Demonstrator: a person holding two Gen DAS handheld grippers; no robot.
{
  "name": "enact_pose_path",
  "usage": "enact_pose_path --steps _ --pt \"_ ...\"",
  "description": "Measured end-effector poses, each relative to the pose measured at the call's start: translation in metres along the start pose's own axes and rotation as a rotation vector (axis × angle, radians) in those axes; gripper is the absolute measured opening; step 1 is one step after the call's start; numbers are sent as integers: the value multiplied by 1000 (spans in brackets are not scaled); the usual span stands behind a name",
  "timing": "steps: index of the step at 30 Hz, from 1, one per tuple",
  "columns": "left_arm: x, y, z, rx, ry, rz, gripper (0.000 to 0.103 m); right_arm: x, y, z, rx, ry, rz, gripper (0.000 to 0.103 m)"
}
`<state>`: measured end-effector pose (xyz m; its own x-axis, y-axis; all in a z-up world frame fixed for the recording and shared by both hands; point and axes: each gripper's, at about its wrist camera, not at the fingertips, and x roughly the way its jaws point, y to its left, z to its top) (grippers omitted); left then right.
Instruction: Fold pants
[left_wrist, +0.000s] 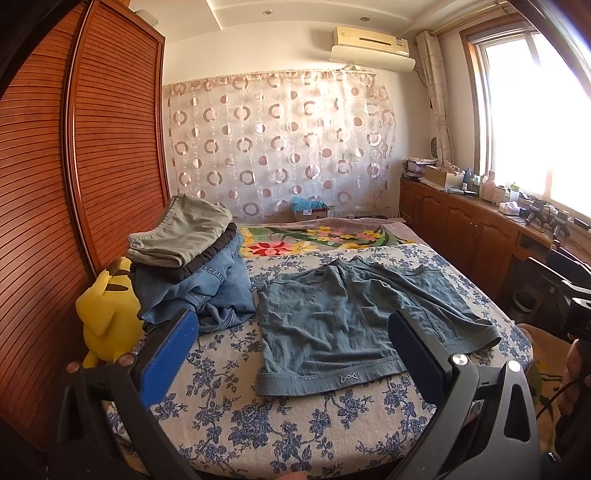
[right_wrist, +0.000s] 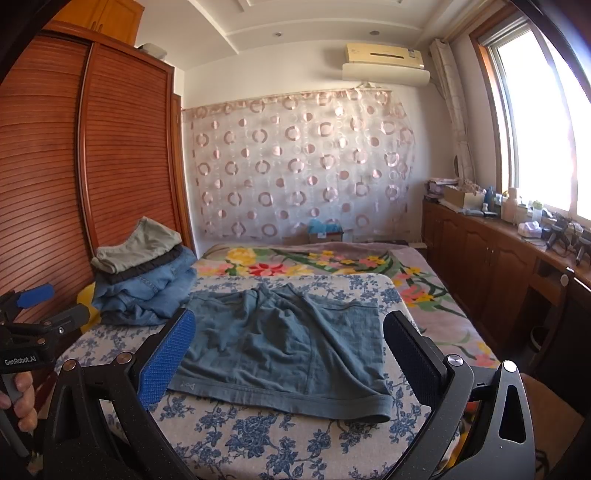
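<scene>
- Left claw (left_wrist: 291, 354): jaws wide, holding nothing; poised above the bed's near edge, likely readying a first grasp.
- Right claw (right_wrist: 290, 356): jaws wide, holding nothing; hovers alongside, aimed at the same garment.
- Pants (left_wrist: 354, 325): blue-grey shorts spread flat near the bed's (left_wrist: 258, 435) near edge, unfolded; small stitched emblem on the band, unreadable.
- Stack of clothes (left_wrist: 192, 258): at the bed's left edge, apparently finished pieces.
- Handle label (right_wrist: 20, 360): "GenRobot.AI".
</scene>
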<state>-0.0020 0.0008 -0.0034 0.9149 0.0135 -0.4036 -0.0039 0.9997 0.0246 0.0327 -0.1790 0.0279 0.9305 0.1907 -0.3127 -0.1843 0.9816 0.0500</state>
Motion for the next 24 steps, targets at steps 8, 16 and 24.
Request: enact_pose_path --steps 8,16,24 --pt "-3 0 2 1 -5 -4 103 0 1 1 -1 1 0 103" --pt "-4 -1 3 6 -7 0 103 0 1 1 -2 1 0 103" --pt "-4 -2 3 6 -8 0 103 0 1 1 -3 0 1 103"
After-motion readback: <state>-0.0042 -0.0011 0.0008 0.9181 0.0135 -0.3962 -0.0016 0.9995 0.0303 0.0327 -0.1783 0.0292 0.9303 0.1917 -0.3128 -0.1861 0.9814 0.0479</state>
